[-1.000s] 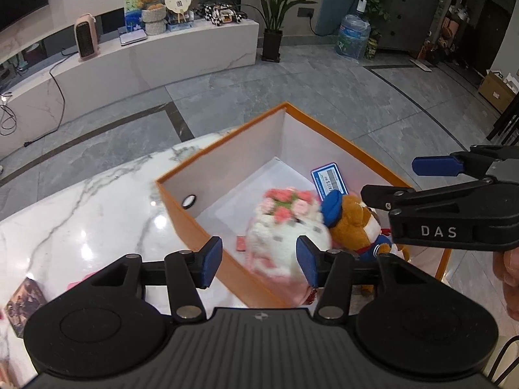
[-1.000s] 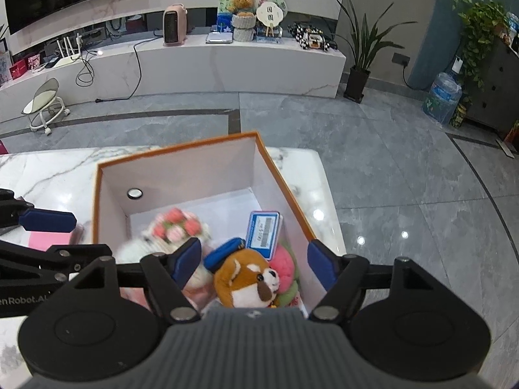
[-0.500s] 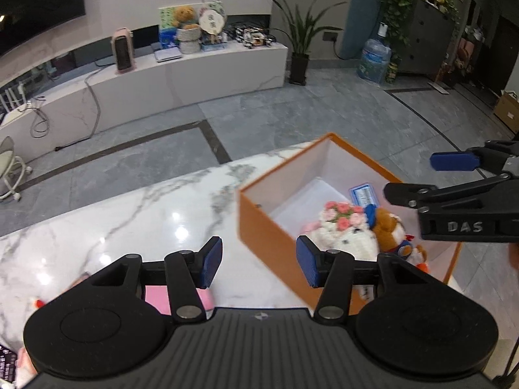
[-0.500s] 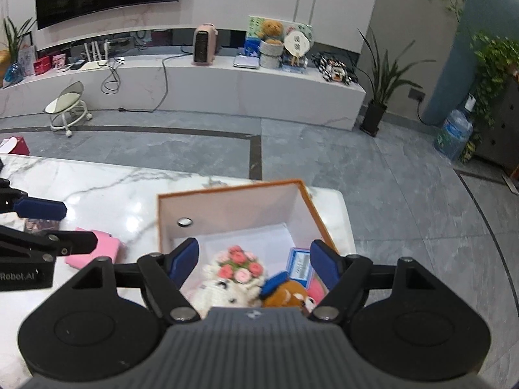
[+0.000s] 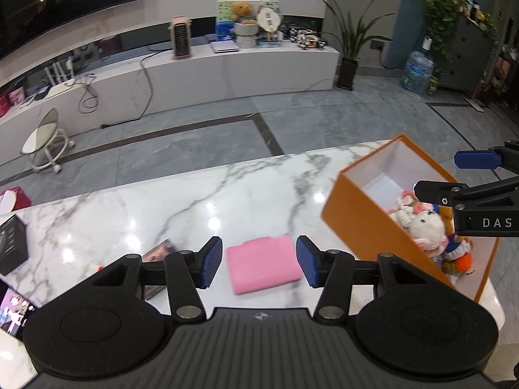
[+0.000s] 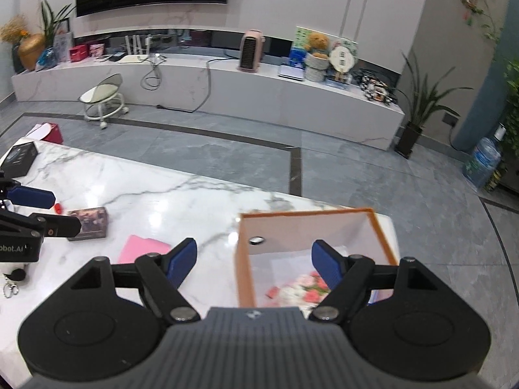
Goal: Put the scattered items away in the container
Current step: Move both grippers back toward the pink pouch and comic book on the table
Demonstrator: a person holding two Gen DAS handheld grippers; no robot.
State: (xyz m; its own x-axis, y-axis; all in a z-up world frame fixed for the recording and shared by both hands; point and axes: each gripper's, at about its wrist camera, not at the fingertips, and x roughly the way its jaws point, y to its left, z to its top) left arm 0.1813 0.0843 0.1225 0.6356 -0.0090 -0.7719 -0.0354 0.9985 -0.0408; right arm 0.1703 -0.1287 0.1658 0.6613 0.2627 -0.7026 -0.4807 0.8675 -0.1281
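Now the pink folded cloth point(image 5: 263, 264) is seen flat on the marble table point(image 5: 194, 194), directly ahead between the open, empty left gripper point(image 5: 259, 262) pads, apparently nearer than the open right gripper point(image 6: 254, 261), whose jaws have just been opening, empty, above the orange box point(image 6: 245, 259).

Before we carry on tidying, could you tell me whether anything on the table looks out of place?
Yes: a pink folded cloth and a dark booklet lie loose on the marble table instead of in the orange box. Nothing looks spilled or damaged.
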